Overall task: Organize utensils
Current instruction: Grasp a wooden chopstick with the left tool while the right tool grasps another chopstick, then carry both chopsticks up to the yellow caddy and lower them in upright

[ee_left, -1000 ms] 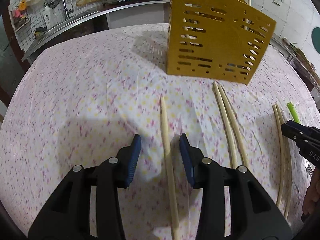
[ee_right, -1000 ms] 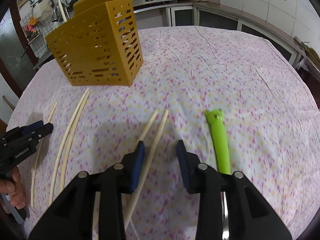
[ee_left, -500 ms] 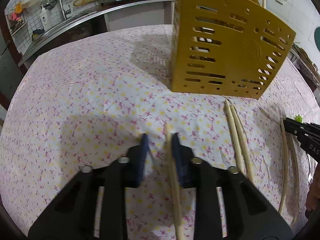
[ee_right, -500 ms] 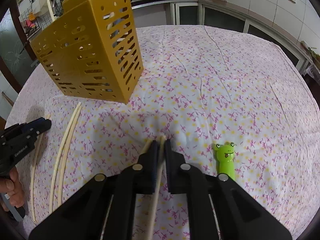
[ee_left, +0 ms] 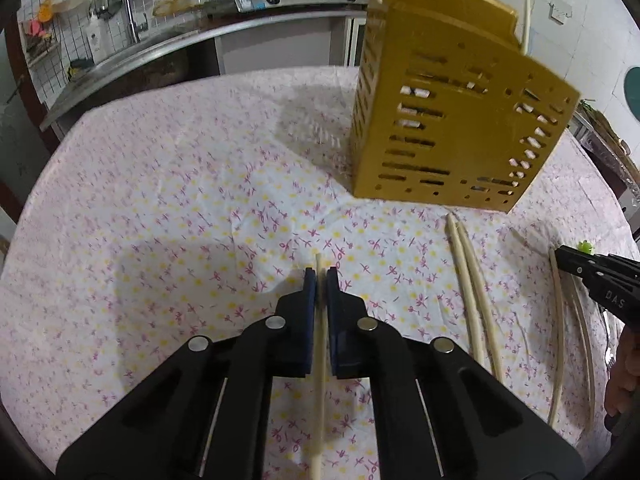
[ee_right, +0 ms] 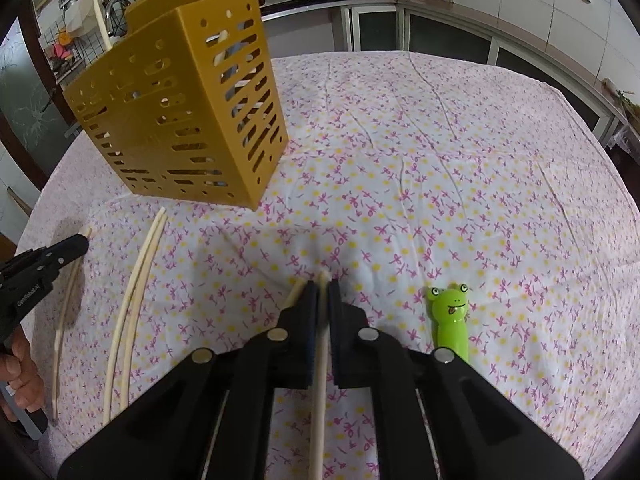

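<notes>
A yellow slotted utensil holder point(ee_left: 452, 120) stands on the flowered tablecloth and holds several pale chopsticks; it also shows in the right wrist view point(ee_right: 180, 120). My left gripper point(ee_left: 320, 276) is shut on one pale chopstick point(ee_left: 320, 360) that runs back between the fingers. My right gripper point(ee_right: 323, 286) is shut on another chopstick point(ee_right: 319, 380); a second chopstick point(ee_right: 294, 294) lies just left of its left finger. A loose pair of chopsticks point(ee_left: 472, 292) lies between the two grippers, also seen in the right wrist view point(ee_right: 136, 296).
A green frog-handled utensil point(ee_right: 450, 316) lies right of my right gripper. Two more chopsticks point(ee_left: 568, 344) lie by the right gripper in the left wrist view. A kitchen counter with sink and stove point(ee_left: 240, 4) runs behind the table.
Both grippers closed from wide open onto a chopstick each. Both moved forward toward the holder, which now looks larger and closer.
</notes>
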The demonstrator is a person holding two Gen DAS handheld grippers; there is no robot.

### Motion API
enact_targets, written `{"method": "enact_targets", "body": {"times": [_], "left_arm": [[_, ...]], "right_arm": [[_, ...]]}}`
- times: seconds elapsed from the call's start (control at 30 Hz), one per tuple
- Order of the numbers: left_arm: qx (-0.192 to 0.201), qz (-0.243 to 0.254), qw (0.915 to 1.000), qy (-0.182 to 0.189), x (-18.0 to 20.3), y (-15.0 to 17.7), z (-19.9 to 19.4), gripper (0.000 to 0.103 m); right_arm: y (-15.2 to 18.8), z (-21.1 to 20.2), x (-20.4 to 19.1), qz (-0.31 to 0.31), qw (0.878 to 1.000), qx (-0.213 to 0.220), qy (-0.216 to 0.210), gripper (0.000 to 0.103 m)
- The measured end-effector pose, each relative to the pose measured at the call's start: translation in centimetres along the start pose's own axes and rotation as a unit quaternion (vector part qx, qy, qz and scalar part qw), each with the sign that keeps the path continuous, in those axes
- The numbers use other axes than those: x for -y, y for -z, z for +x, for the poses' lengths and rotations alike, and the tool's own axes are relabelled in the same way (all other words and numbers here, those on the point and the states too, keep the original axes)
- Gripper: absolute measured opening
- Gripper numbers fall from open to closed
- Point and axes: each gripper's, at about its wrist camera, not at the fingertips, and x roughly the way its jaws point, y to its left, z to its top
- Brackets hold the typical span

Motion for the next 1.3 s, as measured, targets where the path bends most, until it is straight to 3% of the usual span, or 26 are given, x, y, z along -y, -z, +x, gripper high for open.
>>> {"method": "enact_targets", "body": {"times": [0.5, 1.3], "left_arm": [[0.027, -0.009, 0.9996, 0.006, -0.1, 0.1, -3.3, 0.004], [0.132, -0.008, 0.9910, 0.025, 0.3, -2.2, -12.5, 0.004]], "right_arm": [[-0.2, -3.3, 0.3, -0.003, 0.999, 0.036, -0.013, 0.006], [-1.5, -15.0, -0.7, -0.028, 0.983, 0.181, -0.018, 0.006]]}}
